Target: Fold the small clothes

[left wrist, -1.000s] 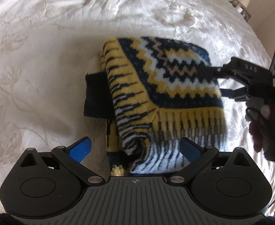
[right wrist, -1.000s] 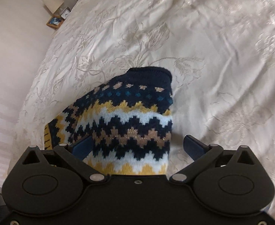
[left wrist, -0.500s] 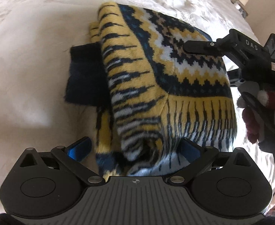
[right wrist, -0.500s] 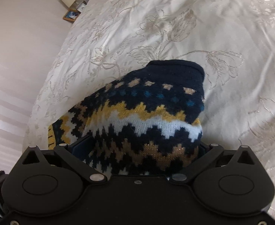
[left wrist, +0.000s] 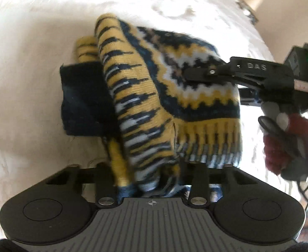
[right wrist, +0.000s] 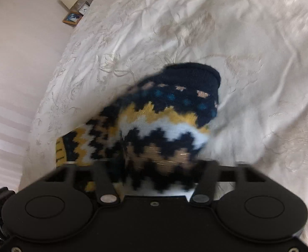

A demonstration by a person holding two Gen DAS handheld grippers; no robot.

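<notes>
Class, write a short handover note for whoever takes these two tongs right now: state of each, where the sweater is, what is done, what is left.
Left tongs: shut on the sweater at its yellow striped hem.
Right tongs: shut on the sweater's zigzag-patterned part, near the navy collar.
Sweater: bunched in layers above the white bedspread, gripped at two places; the pictures are blurred.
Done: sweater folded into a thick bundle, both grips taken.
Left: probably lay it flat, let go, tidy the navy piece sticking out on the left.

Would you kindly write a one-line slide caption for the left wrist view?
Left tool and right tool both grip a folded patterned knit sweater over a white bedspread.
</notes>
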